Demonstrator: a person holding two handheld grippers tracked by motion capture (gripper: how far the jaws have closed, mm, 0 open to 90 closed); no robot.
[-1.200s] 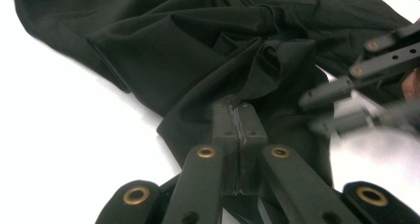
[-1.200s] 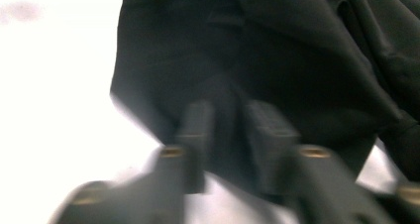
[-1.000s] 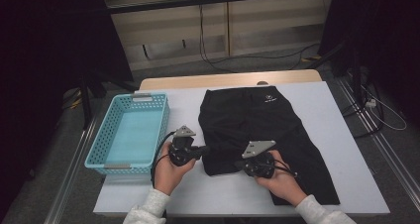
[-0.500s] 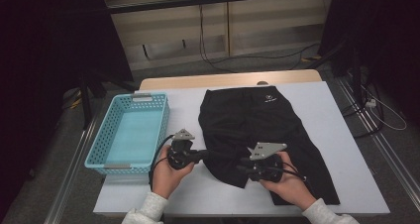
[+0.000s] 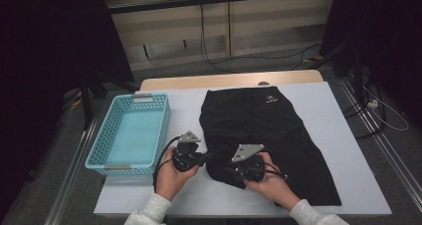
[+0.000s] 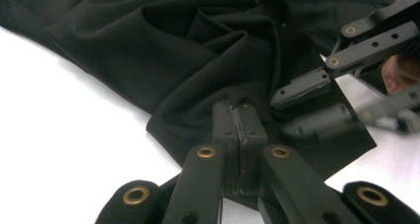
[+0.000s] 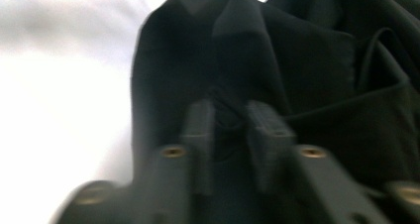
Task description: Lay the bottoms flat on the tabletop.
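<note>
Left hand-held gripper [image 6: 239, 135] is clamped on the black garment's [image 5: 259, 120] hem at 7 o'clock. Right hand-held gripper [image 7: 232, 135], having shifted nearer, has just been closing, jaws slightly apart with fabric between: second grip pending.

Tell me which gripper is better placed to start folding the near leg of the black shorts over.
Left. The left gripper is already shut on the hem of the black shorts. The right gripper has just been closing, and a gap with cloth in it still shows between its jaws, so its grip looks unfinished.
</note>
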